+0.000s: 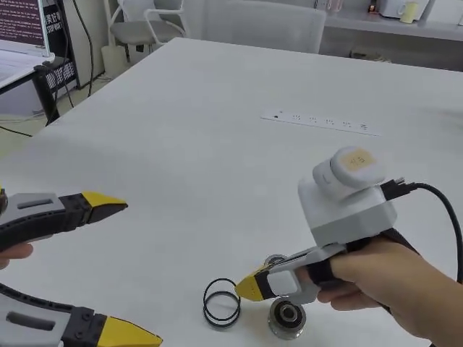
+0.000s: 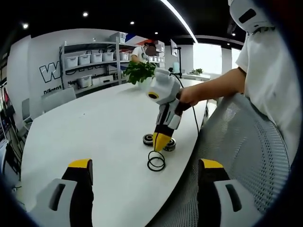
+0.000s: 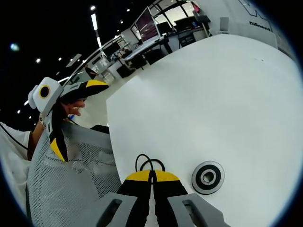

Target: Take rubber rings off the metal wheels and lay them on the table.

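Two thin black rubber rings (image 1: 221,302) lie overlapped on the white table (image 1: 217,144) near its front edge. My right gripper (image 1: 249,285) is shut, and its yellow tips pinch the edge of one ring (image 3: 150,164). A metal wheel (image 1: 287,316) lies flat just right of the tips, also seen as the wheel (image 3: 208,177). A second wheel (image 1: 275,260) peeks out behind the gripper. My left gripper (image 1: 123,270) hangs wide open at the left, well apart from the rings, with nothing between its jaws. From the left gripper view, the rings (image 2: 156,161) lie below the right gripper (image 2: 161,142), with both wheels (image 2: 169,145) beside it.
A white power strip (image 1: 318,121) lies further back on the table. A grey mesh chair (image 2: 246,142) stands at the table's near edge. Office chairs (image 1: 145,25) and shelving (image 2: 90,66) stand beyond the far side.
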